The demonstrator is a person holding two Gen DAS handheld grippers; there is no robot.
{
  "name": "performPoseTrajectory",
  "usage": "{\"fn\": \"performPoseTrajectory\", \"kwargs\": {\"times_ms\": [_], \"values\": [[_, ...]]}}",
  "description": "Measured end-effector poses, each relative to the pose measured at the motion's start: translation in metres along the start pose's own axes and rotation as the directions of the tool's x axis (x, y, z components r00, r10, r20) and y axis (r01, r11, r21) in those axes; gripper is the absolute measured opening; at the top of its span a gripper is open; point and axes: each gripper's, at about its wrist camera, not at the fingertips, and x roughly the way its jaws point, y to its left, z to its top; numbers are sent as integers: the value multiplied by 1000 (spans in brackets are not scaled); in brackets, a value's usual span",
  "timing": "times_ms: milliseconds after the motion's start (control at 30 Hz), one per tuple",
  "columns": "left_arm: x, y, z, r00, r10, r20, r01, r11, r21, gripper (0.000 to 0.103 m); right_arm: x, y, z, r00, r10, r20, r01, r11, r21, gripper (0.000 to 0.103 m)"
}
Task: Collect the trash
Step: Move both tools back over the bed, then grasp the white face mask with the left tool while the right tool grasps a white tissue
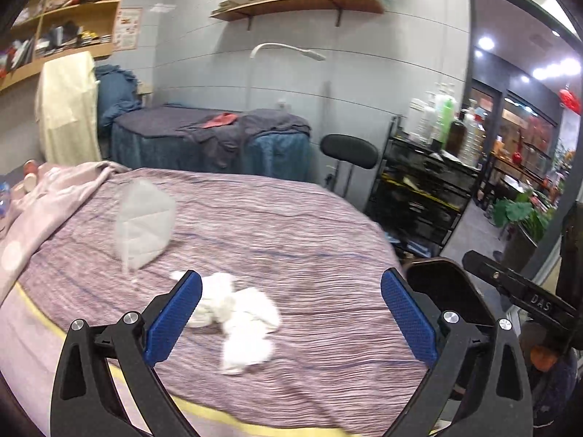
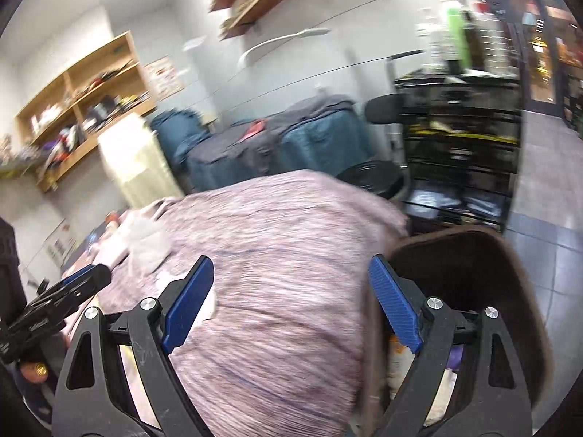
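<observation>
Crumpled white tissues (image 1: 240,313) lie on the purple striped bed cover (image 1: 291,225). They sit just ahead of my left gripper (image 1: 291,306), nearer its left finger, and its jaws stand wide open with nothing held. A white face mask (image 1: 144,218) lies farther back on the left. A dark bin with a brown rim (image 2: 473,233) stands at the bed's right edge, with some wrappers inside. My right gripper (image 2: 291,302) hovers open and empty over the cover, its right finger in front of the bin. The mask (image 2: 147,244) shows blurred at the far left.
A pink blanket (image 1: 54,196) is bunched at the bed's left end. Behind the bed are a second covered bed (image 1: 204,138), a black stool (image 1: 348,151) and a black trolley with bottles (image 1: 419,182). Wall shelves hang above. A doorway opens at the right.
</observation>
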Motion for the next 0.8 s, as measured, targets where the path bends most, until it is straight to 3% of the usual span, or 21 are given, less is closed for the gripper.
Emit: {"fn": "performPoseTrajectory", "kwargs": {"times_ms": [200, 500, 633, 800], "values": [[0, 63, -5, 995, 95, -22, -96, 993, -70, 97, 38, 49, 3, 991, 96, -89, -103, 992, -77, 91], [25, 148, 2, 987, 141, -74, -150, 978, -144, 97, 101, 104, -6, 954, 163, -252, -202, 969, -140, 91], [53, 170, 13, 983, 140, -116, -153, 981, -120, 96, 129, 122, -12, 930, 158, -333, -230, 954, -190, 91], [95, 194, 28, 981, 55, -187, -82, 987, -139, 95, 160, 159, -19, 890, 202, -409, -326, 909, -259, 91]]}}
